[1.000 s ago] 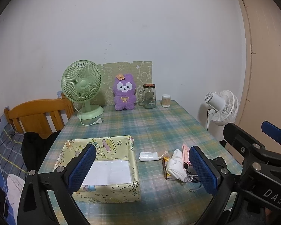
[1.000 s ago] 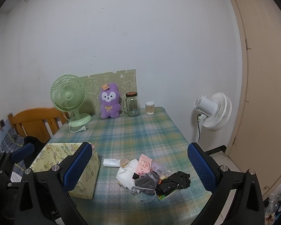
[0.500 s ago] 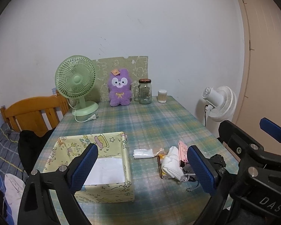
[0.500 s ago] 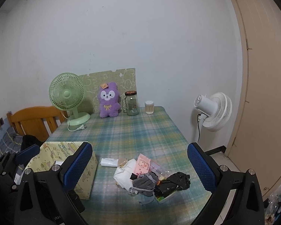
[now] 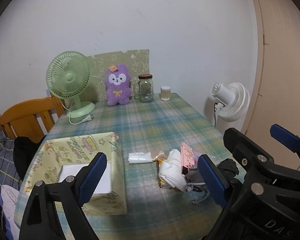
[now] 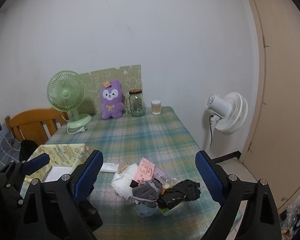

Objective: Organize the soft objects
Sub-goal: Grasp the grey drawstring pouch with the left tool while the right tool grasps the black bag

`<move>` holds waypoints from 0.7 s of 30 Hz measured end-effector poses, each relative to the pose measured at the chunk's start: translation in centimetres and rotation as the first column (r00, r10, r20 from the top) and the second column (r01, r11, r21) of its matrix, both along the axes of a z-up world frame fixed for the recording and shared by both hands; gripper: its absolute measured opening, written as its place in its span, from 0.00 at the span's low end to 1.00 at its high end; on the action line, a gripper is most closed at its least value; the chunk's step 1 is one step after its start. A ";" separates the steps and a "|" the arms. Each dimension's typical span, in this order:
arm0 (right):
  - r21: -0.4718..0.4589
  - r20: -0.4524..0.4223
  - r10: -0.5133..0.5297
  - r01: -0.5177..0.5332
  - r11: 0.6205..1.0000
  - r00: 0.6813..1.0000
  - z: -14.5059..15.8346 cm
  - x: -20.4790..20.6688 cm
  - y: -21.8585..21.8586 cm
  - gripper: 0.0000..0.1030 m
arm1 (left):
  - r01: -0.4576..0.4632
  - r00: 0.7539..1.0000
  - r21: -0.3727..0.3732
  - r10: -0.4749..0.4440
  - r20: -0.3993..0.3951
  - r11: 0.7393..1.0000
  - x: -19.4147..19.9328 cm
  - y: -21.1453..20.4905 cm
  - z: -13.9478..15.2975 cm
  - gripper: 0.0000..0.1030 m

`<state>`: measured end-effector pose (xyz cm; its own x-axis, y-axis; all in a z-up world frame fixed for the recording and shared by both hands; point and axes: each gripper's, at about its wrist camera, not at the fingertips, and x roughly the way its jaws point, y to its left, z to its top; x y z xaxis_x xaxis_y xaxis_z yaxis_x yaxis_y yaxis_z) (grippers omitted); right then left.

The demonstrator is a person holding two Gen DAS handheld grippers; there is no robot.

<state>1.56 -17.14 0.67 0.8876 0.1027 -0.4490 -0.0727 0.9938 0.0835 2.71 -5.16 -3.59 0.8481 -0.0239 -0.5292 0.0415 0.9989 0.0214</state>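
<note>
I'm looking down across the plaid-clothed table (image 5: 154,124), and the heap of soft things sits near its front right corner: a white folded cloth bundle (image 5: 173,169), a grey drawstring pouch (image 6: 147,192) and a crumpled black fabric piece (image 6: 182,191) lie touching one another, with a flat pink printed card (image 6: 147,171) propped on top. In the right wrist view the heap's long axis runs from upper left to lower right, the black piece at the right end, nearest the table edge. A small white folded packet (image 5: 139,157) lies just left of the heap, long side across the table, between the heap and the open yellow cartoon-print box (image 5: 78,150), whose floor shows white. My left gripper (image 5: 152,177) hangs wide apart with nothing between its blue pads; its jaws have just been closing a little. My right gripper (image 6: 149,177) is likewise spread and empty above the heap, jaws also just narrowing. On the right gripper's black body I read "DAS"; the card's print and the box's lettering are too small to read.
</note>
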 end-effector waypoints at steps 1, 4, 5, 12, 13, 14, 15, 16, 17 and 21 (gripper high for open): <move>0.001 -0.007 -0.003 0.003 1.000 1.000 -0.3 0.2 -0.2 0.91 | 0.001 1.000 0.001 -0.001 -0.006 1.000 0.1 -0.2 -0.2 0.91; 0.015 -0.025 -0.009 0.010 1.000 1.000 -1.2 0.6 -0.8 0.89 | 0.010 0.999 -0.007 -0.010 -0.033 1.000 0.7 -0.8 -1.2 0.90; 0.021 -0.028 -0.014 0.015 1.000 0.999 -1.6 0.6 -1.1 0.89 | 0.014 0.999 -0.010 -0.014 -0.041 1.000 0.9 -0.9 -1.5 0.90; 0.042 -0.058 -0.068 0.071 0.997 0.996 -3.7 1.4 -2.6 0.85 | 0.003 0.997 -0.041 -0.006 -0.080 0.999 2.0 -1.8 -3.5 0.90; 0.042 -0.066 -0.074 0.077 0.996 0.995 -4.0 1.6 -2.8 0.84 | 0.002 0.996 -0.043 -0.006 -0.090 0.999 2.3 -1.9 -3.8 0.90; 0.041 -0.075 -0.079 0.083 0.996 0.994 -4.4 1.8 -2.9 0.84 | 0.000 0.995 -0.043 -0.004 -0.102 0.999 2.6 -2.0 -4.3 0.90; 0.043 -0.087 -0.084 0.088 0.995 0.993 -4.8 2.0 -3.1 0.84 | 0.001 0.994 -0.042 -0.005 -0.108 0.999 2.8 -2.1 -4.5 0.89; 0.044 -0.097 -0.087 0.092 0.995 0.991 -5.1 2.2 -3.3 0.83 | 0.002 0.993 -0.040 -0.007 -0.116 0.999 2.9 -2.2 -4.8 0.89; 0.045 -0.107 -0.091 0.096 0.994 0.990 -5.4 2.3 -3.4 0.83 | 0.004 0.992 -0.037 -0.009 -0.125 0.999 3.1 -2.3 -5.0 0.88; 0.055 -0.144 -0.097 0.106 0.993 0.985 -6.8 3.2 -3.9 0.82 | 0.017 0.989 -0.025 -0.021 -0.149 1.000 3.6 -2.9 -6.1 0.86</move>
<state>4.73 -20.99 -6.10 0.8230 0.0468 -0.5661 0.0452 0.9881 0.1473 6.33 -8.06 -9.71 0.7590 -0.0532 -0.6489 0.0616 0.9981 -0.0098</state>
